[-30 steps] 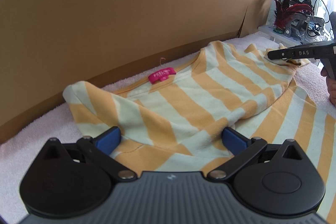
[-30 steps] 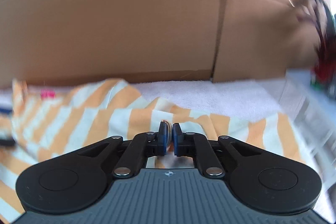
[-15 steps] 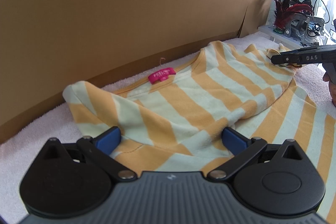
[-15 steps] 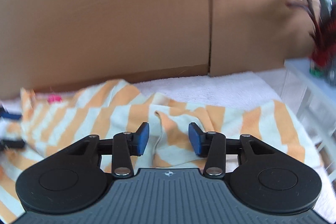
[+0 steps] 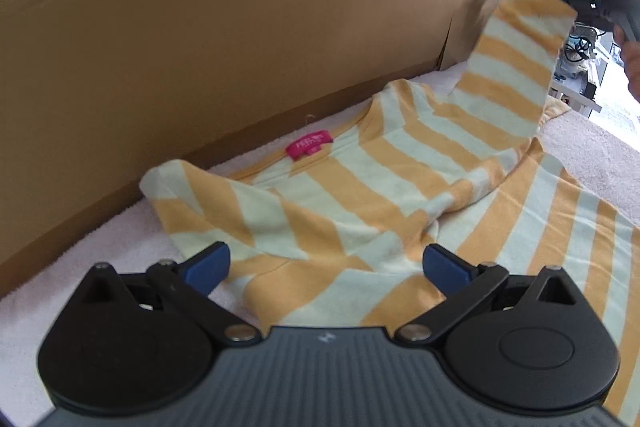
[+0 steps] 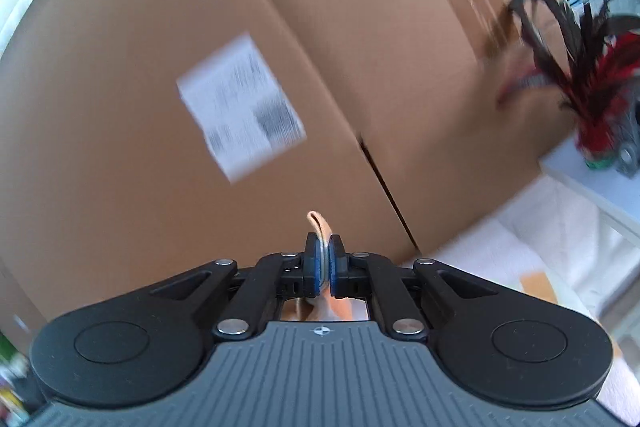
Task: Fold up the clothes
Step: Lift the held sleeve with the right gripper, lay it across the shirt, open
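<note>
shirt: the soft top with orange and pale stripes (image 5: 360, 195) lies on the fluffy white towel cover (image 5: 100, 259), right by the big brown cardboard box wall (image 5: 200, 47). its pink neck tag (image 5: 309, 148) faces up.
right gripper: the right gripper (image 6: 324, 259) just snapped its jaws together on a bit of orange cloth. it holds one striped sleeve (image 5: 516, 67) up in the air.
left gripper: the left gripper (image 5: 324, 267) is spread wide, low over the near edge of the shirt, pinching nothing.
done: not much. the near left part looks flipped over, but it is lumpy.
left to do: i think the raised sleeve must be laid across the body, then the shirt folded smaller.
</note>
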`<act>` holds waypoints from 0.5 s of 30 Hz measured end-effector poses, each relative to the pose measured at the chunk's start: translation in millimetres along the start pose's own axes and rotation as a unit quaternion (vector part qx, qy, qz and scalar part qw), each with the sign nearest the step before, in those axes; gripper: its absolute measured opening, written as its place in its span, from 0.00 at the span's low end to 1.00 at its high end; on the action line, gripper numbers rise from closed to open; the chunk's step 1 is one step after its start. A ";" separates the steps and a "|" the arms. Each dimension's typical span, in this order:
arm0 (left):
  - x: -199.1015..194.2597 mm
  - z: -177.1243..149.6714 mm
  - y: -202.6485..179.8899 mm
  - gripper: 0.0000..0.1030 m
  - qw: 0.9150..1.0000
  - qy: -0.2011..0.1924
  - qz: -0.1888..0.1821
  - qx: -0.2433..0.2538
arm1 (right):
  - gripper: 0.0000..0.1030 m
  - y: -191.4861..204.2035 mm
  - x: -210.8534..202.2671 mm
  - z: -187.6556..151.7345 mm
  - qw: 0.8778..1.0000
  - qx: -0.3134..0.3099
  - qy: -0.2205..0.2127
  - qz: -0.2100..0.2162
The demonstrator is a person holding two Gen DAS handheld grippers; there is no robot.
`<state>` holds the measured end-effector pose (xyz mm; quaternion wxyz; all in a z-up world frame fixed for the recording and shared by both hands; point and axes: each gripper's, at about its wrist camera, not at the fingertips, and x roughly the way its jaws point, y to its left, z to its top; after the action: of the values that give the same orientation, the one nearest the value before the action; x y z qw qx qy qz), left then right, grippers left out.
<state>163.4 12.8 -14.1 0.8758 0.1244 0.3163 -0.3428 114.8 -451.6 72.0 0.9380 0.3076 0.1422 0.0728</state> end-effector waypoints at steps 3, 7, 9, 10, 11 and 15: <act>-8.6 11.0 1.1 0.99 0.999 -0.003 -0.038 -0.001 | 0.05 0.3 -12.7 35.8 0.998 0.030 -0.034 0.032; 14.0 25.1 -0.4 0.99 0.998 0.031 -0.038 0.025 | 0.05 -9.3 -19.2 44.4 0.996 0.057 -0.045 0.045; 31.0 27.1 8.3 0.99 0.997 0.055 -0.051 0.010 | 0.05 -15.2 -22.6 37.6 0.996 0.063 -0.042 0.043; 37.9 25.7 12.6 0.99 0.997 0.060 -0.056 0.001 | 0.05 -18.2 -24.7 33.4 0.997 0.062 -0.038 0.034; 44.0 24.4 16.5 0.99 0.996 0.064 -0.062 -0.007 | 0.05 -21.7 -23.5 27.8 0.998 0.059 -0.031 0.019; 37.1 21.5 22.4 0.99 0.995 0.057 -0.076 -0.012 | 0.05 -37.8 -10.7 9.9 0.998 0.056 -0.002 -0.010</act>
<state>209.6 0.5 -21.2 0.8290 0.1089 0.3783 -0.3973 109.5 -489.8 59.5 0.9202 0.3586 0.1471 0.0550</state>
